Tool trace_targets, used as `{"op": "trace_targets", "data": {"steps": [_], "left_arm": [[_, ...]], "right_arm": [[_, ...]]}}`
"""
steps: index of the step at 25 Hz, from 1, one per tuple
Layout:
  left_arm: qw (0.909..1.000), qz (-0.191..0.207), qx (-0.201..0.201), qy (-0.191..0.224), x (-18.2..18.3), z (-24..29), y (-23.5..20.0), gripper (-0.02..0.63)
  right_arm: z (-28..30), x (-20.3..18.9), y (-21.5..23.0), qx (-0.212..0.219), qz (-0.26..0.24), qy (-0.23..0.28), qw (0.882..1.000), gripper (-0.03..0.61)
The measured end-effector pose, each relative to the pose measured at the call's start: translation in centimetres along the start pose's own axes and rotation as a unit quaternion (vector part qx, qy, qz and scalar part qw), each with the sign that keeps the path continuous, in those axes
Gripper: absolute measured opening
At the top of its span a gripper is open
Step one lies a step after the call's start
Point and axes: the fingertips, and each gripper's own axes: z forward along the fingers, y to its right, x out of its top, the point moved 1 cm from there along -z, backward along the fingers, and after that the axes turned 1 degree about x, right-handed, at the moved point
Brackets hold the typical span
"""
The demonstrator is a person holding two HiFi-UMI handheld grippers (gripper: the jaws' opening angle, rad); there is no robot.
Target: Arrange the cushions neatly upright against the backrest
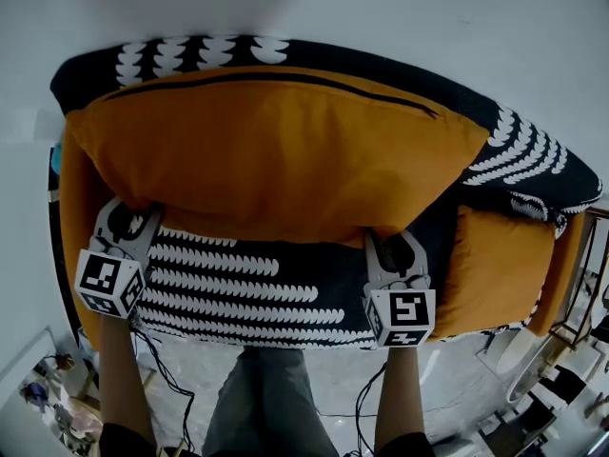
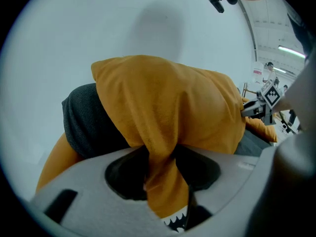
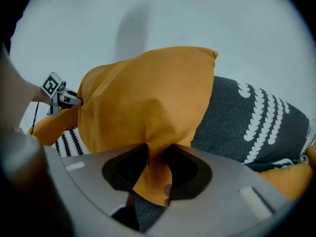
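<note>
A big orange cushion lies across the sofa, its top edge near the dark backrest with white scallop print. My left gripper is shut on the cushion's lower left edge, and my right gripper is shut on its lower right edge. In the left gripper view the orange cloth is pinched between the jaws of that gripper. The right gripper view shows the same cushion pinched in the right gripper. A second orange cushion rests at the seat's right end.
The striped black-and-white seat shows below the held cushion. A white wall stands behind the sofa. Cables and clutter lie on the floor at lower left, and a metal rack stands right of the sofa. The person's legs are before the seat.
</note>
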Motion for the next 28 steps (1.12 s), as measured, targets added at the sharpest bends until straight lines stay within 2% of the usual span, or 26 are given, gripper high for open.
{"op": "trace_targets", "data": {"steps": [10, 15, 22, 28], "left_arm": [[0.9991, -0.031, 0.028, 0.002, -0.9, -0.1, -1.2, 0.266], [0.9978, -0.058, 0.032, -0.002, -1.7, -0.9, -1.0, 0.284], [0.9978, -0.059, 0.031, 0.003, -1.4, -3.4, -0.4, 0.288], [0.9974, -0.052, 0.03, 0.04, 1.3, -6.8, 1.2, 0.237]], "right_arm": [[0.0, -1.2, 1.4, -0.014, 0.014, -0.007, 1.0, 0.221], [-1.1, -1.1, 1.5, -0.024, 0.014, -0.004, 1.0, 0.23], [-4.4, -1.4, 1.9, -0.049, 0.045, 0.004, 0.998, 0.197], [-7.9, 0.2, 1.0, -0.07, 0.064, 0.039, 0.995, 0.093]]}}
